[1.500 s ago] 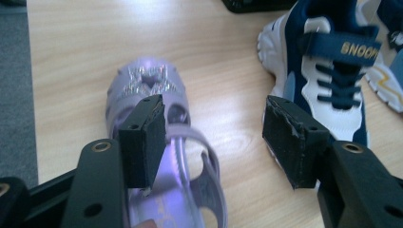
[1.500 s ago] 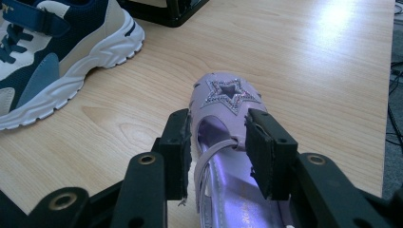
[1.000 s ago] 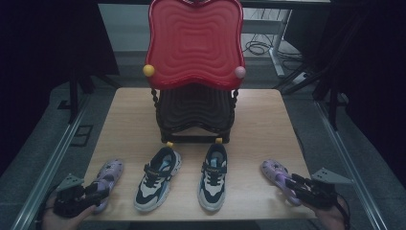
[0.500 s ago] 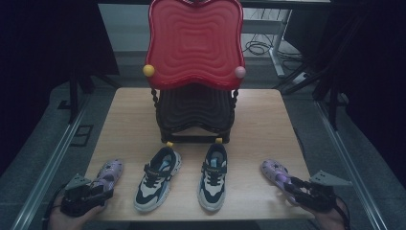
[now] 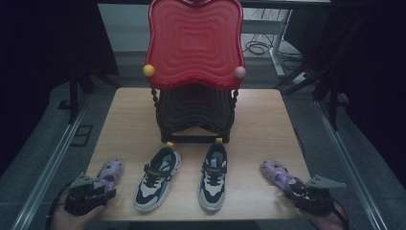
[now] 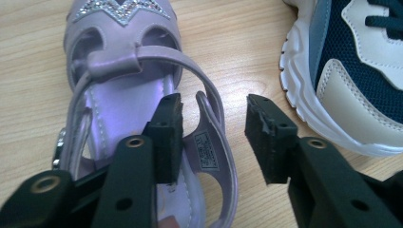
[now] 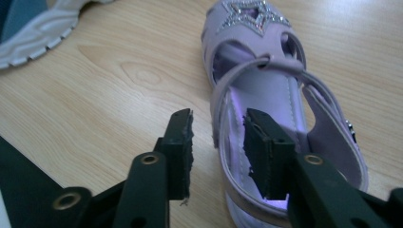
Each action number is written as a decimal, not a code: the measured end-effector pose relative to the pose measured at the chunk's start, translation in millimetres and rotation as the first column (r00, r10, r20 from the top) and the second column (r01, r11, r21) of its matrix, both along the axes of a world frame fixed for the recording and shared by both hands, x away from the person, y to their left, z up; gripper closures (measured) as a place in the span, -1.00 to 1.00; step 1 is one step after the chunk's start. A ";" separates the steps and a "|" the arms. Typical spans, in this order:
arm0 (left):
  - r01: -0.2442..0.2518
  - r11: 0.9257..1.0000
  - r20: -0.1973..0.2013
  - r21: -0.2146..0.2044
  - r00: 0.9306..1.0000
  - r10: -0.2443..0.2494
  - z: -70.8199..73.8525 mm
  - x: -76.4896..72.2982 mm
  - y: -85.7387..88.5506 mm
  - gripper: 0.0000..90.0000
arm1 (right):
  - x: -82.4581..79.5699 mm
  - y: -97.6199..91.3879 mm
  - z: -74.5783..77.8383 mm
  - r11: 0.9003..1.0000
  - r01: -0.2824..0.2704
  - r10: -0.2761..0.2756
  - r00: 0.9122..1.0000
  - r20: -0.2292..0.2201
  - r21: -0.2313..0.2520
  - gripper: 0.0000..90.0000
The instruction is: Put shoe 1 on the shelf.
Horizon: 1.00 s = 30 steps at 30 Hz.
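**Two lilac sandals, a gripper straddling the heel side of each**

Two lilac strapped sandals with glittery star toe-pieces, one at each outer end of the shoe row near the table's front edge. Left sandal (image 6: 138, 95): glossy purple insole, ankle strap looped over, printed label inside the heel strap; heel end cut off at the frame bottom. Right sandal (image 7: 266, 90): same make, small buckle on its outer side.

Left gripper (image 6: 214, 130): jaws half apart and just been closing; one jaw inside the sandal, the other outside, the side heel strap between them. Pads not seen pressing. Right gripper (image 7: 218, 142): same arrangement, jaws just been closing, sandal's side wall in the gap, no clear contact.

Between the sandals, two white-and-navy sneakers (image 5: 158, 179), toes toward the chair. Behind them one red wavy-backed toy chair (image 5: 194, 45) with a dark seat, on the pale wooden table (image 5: 258, 124). In the high view the sandal heels are hidden under the grippers; surroundings are dark.
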<state>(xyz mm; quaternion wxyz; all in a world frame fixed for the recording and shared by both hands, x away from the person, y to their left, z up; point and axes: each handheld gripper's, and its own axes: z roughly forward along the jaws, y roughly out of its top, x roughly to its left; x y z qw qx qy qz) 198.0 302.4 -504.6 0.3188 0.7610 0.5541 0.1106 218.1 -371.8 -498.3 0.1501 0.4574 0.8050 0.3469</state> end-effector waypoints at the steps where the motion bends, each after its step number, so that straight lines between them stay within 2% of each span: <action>1: 0.001 1.000 -0.002 0.003 1.000 -0.001 -0.3 0.7 -0.1 0.46 | 1.3 0.0 -1.7 1.000 -0.004 0.004 1.000 -0.007 -0.009 0.52; 3: 0.003 1.000 -0.006 0.009 1.000 -0.003 -0.6 1.8 0.1 0.51 | 2.0 0.1 -2.2 1.000 -0.006 0.005 1.000 -0.011 -0.006 0.55; 6: 0.016 1.000 -0.012 0.009 1.000 -0.016 -1.1 3.6 0.8 0.63 | 7.9 0.5 -5.7 0.999 -0.022 0.021 0.999 -0.029 -0.029 0.67; 8: 0.020 1.000 -0.015 0.013 1.000 -0.019 -0.6 4.5 1.5 0.65 | 10.5 0.8 -7.9 0.999 -0.033 0.032 0.999 -0.039 -0.023 0.69; 11: 0.029 0.999 -0.023 0.014 0.999 -0.029 0.3 6.0 2.2 0.60 | 11.6 1.1 -7.6 0.999 -0.039 0.038 0.999 -0.037 -0.032 0.69; 12: 0.044 0.999 -0.041 0.009 0.998 -0.043 1.0 6.9 3.1 0.54 | 11.9 0.3 -7.1 0.999 -0.040 0.039 0.998 -0.042 -0.033 0.69; 15: 0.037 0.999 -0.034 0.009 0.999 -0.037 3.1 6.8 5.5 0.43 | 11.9 -0.6 -7.2 0.999 -0.037 0.036 0.999 -0.039 -0.028 0.68; 19: 0.025 1.000 -0.017 0.007 1.000 -0.025 9.1 3.0 11.0 0.44 | 10.5 -0.8 -6.0 0.999 -0.034 0.033 0.999 -0.037 -0.028 0.65; 23: 0.031 0.999 -0.024 0.013 0.999 -0.031 12.1 -0.3 14.0 0.47 | 7.8 -5.4 -4.1 1.000 -0.027 0.027 0.999 -0.031 -0.002 0.64; 26: 0.041 0.999 -0.034 0.014 0.999 -0.040 11.4 -0.9 12.9 0.52 | 6.9 -6.6 -2.5 1.000 -0.026 0.026 0.999 -0.031 0.000 0.64; 30: 0.053 0.998 -0.061 0.040 0.997 -0.050 10.9 -0.7 9.5 0.54 | 7.4 -6.7 -3.0 1.000 -0.028 0.028 0.999 -0.034 0.004 0.64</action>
